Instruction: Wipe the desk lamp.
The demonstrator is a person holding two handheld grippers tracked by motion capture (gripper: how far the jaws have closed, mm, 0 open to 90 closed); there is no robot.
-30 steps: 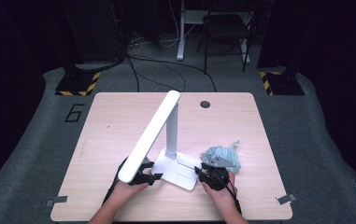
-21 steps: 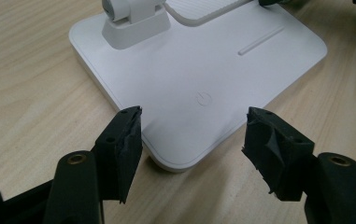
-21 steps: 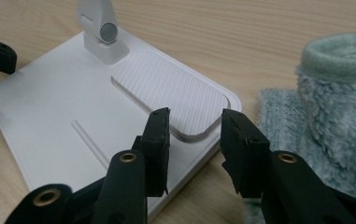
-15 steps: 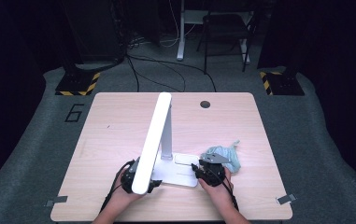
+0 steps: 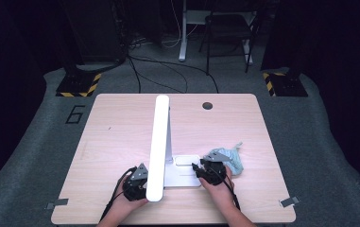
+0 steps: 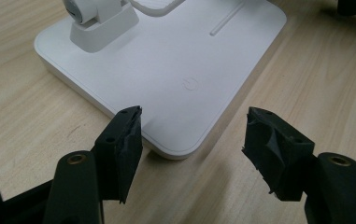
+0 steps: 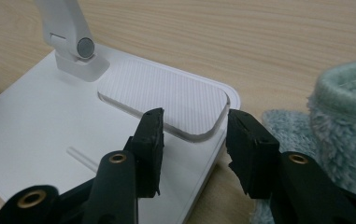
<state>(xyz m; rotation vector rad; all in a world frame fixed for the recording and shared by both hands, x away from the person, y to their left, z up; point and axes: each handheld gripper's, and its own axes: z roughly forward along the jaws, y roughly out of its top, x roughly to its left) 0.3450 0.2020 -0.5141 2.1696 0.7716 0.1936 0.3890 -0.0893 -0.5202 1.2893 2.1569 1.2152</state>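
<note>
A white desk lamp stands on the wooden table, its flat base (image 5: pixel 184 177) near the front edge. Its long head (image 5: pixel 158 146) reaches toward me over the left gripper (image 5: pixel 140 182). In the left gripper view, the left gripper (image 6: pixel 194 126) is open, its jaws on either side of the base's near corner (image 6: pixel 166 60) without touching it. The right gripper (image 5: pixel 199 169) is at the base's right edge. Its jaws (image 7: pixel 195 126) have just been opening and straddle the corner by the ribbed pad (image 7: pixel 166 98), pads off it.
A fluffy teal cloth (image 5: pixel 228 158) lies bunched just right of the right gripper, and appears close by in the right gripper view (image 7: pixel 344 121). A round cable hole (image 5: pixel 208 105) sits at the table's far side. A chair, stands and cables are on the floor beyond.
The lamp head's near end has swung to the right, from a slant toward the left to nearly straight at me, and now covers part of the left gripper. Both hands stayed put.
</note>
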